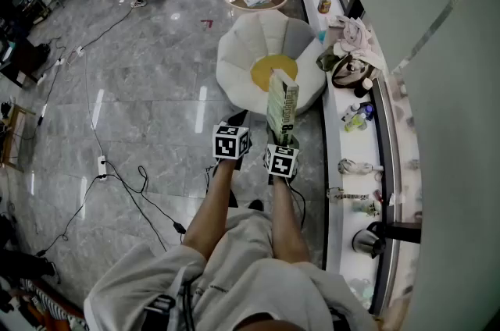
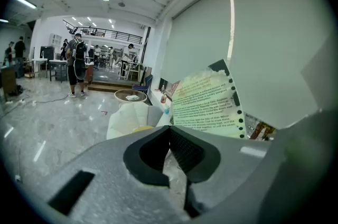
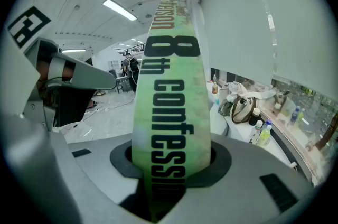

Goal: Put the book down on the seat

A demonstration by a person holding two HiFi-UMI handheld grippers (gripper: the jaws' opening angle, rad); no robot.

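The right gripper [image 1: 283, 142] clamps the green book [image 1: 283, 104] at its lower end, upright in the air near the flower-shaped seat [image 1: 242, 64] and not yet on it. This looks like the carrying step. The left gripper [image 1: 234, 125] is closed and empty. Next move, probably: reach forward, lower the book onto the cushion, then release.

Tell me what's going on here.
A person holds a gripper in each hand. The right gripper is clamped on a green book, held upright in the air near the flower-shaped seat, not yet set down. The left gripper is shut and empty, beside it.
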